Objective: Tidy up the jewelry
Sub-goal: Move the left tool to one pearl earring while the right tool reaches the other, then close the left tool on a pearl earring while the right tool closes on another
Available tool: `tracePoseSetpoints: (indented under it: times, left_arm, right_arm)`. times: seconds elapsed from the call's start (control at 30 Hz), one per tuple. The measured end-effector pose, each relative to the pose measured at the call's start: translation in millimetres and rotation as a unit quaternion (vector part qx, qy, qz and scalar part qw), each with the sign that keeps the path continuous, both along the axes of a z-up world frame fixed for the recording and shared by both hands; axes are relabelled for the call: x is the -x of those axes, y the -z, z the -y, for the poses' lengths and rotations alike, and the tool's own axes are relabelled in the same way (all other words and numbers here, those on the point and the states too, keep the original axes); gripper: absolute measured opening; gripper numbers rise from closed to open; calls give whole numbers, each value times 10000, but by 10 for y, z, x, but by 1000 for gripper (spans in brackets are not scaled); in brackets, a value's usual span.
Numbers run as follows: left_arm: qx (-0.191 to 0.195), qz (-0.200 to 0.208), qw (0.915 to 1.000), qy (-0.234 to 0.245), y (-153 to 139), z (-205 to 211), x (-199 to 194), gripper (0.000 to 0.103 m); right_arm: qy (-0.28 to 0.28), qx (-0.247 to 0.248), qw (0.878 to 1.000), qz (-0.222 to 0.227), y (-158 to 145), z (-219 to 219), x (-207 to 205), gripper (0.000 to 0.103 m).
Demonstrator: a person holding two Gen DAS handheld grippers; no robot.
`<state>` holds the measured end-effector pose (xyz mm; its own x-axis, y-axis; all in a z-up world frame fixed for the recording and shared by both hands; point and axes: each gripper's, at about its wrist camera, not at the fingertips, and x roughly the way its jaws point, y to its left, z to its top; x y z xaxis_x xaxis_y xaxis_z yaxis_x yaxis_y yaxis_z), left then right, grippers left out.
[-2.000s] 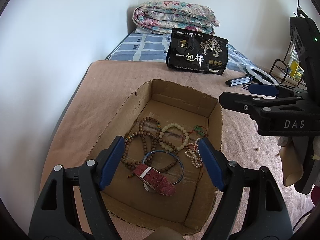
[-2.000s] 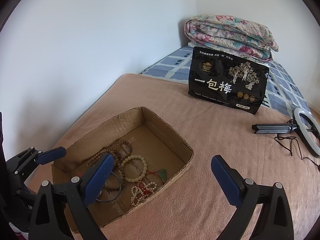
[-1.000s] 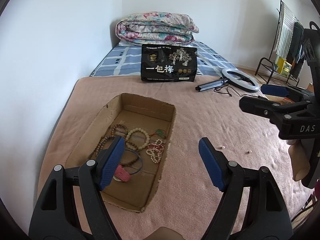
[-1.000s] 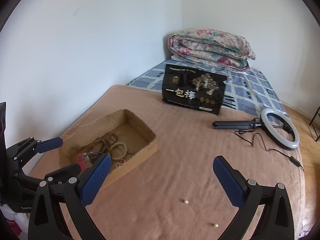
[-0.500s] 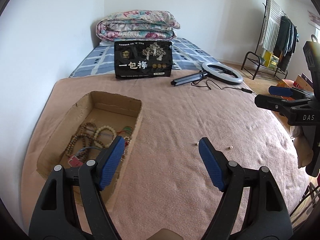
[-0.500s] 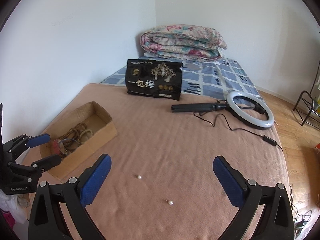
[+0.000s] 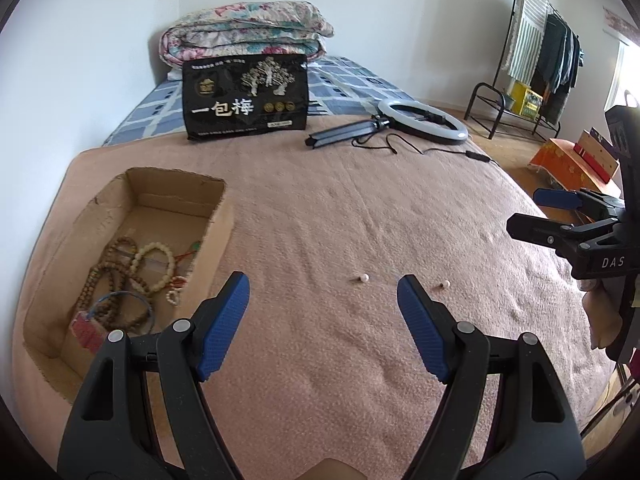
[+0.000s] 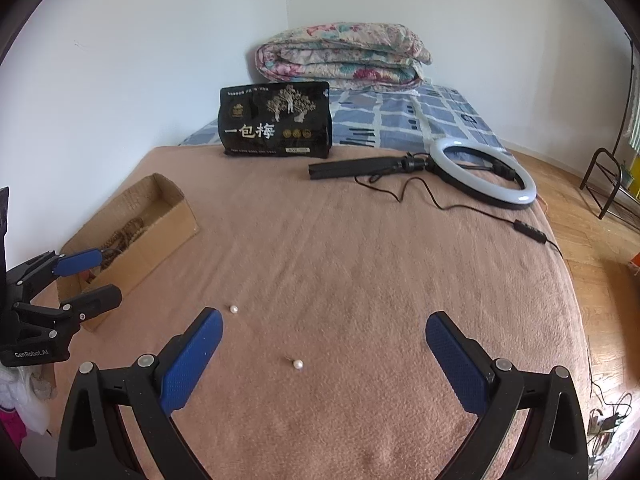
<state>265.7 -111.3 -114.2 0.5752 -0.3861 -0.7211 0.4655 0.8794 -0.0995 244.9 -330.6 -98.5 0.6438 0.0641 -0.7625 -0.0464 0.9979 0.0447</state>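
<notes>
Two small pearl earrings lie on the pink blanket: one (image 7: 363,278) just ahead of my left gripper (image 7: 322,292), the other (image 7: 445,284) to its right. In the right wrist view they are a left pearl (image 8: 233,309) and a nearer pearl (image 8: 297,364) lying between the fingers of my right gripper (image 8: 323,330). An open cardboard box (image 7: 216,216) at the left holds bead bracelets (image 7: 120,276), a blue bangle and a red watch strap; it also shows in the right wrist view (image 8: 160,232). Both grippers are open and empty.
A black snack bag (image 7: 245,96) stands at the back before a folded quilt (image 7: 244,32). A ring light (image 7: 422,120) with its cable lies at the back right. A clothes rack (image 7: 532,60) stands beyond the bed's right edge.
Both grippers have swung right, away from the box, and moved toward the two pearls, which now lie close ahead. Both stayed open.
</notes>
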Motion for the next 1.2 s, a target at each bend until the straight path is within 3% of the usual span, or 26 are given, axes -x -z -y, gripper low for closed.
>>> tracePoseSetpoints:
  times: [0.27,0.33,0.5,0.6,0.67,0.87,1.2]
  left_arm:
    - [-48,-138,9996,237,273,267,-79,78]
    - [-67,-173,9994,295,347,339,-107,67]
    - [-96,-291,9985,457,523,474,-192,54]
    - [-108,-350,9980,515,614,532,-257,53]
    - [-90,-415,9976,543,661,560,-288,46]
    - [-69,-484,9967,643,755,654,-376,42]
    - [-180,-588,9957,690,898,748,-495,34]
  right_arm:
    - [-60,-113,9996,-262,366,77,15,92]
    - [-104,-98,9994,-320,447,69,17,89]
    - [-325,-108,9982,-497,651,-6,27,76]
    - [-475,-89,9972,-564,738,-68,21,67]
    - [-555,-99,9965,-611,785,-95,8,57]
    - [-660,-258,9951,-693,883,-129,-46,44]
    - [-772,-342,9936,-748,966,-187,-126,37]
